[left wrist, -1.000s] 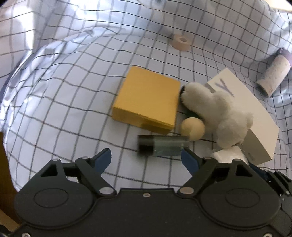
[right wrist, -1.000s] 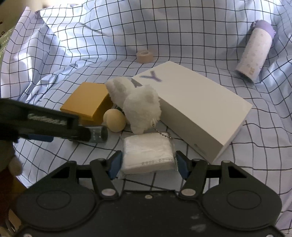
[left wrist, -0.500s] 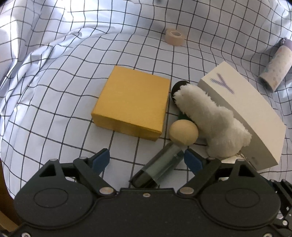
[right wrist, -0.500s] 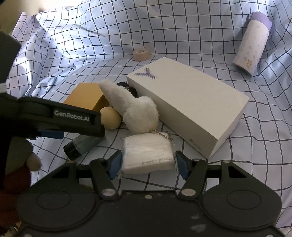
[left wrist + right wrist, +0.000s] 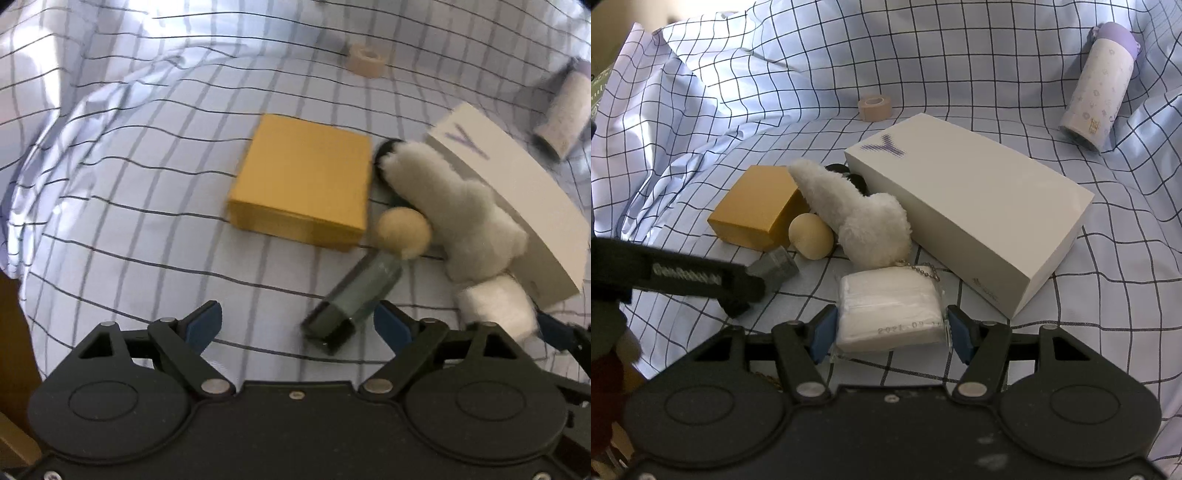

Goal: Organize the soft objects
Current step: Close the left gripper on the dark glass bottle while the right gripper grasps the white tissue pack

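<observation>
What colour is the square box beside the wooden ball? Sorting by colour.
Mustard yellow box, clearest in the left wrist view.

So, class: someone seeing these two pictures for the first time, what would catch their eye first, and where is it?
Most likely the long white box with the purple Y, lying in the middle of the checked cloth. A fluffy white plush toy leans against its left side, next to a yellow box. Nearest, the right gripper is shut on a white tissue pack, while the left gripper is opening around a small dark bottle.

Left tongs (image 5: 297, 325) angle down, jaws opening with nothing clamped; right tongs (image 5: 889, 328) grip a pack.
</observation>
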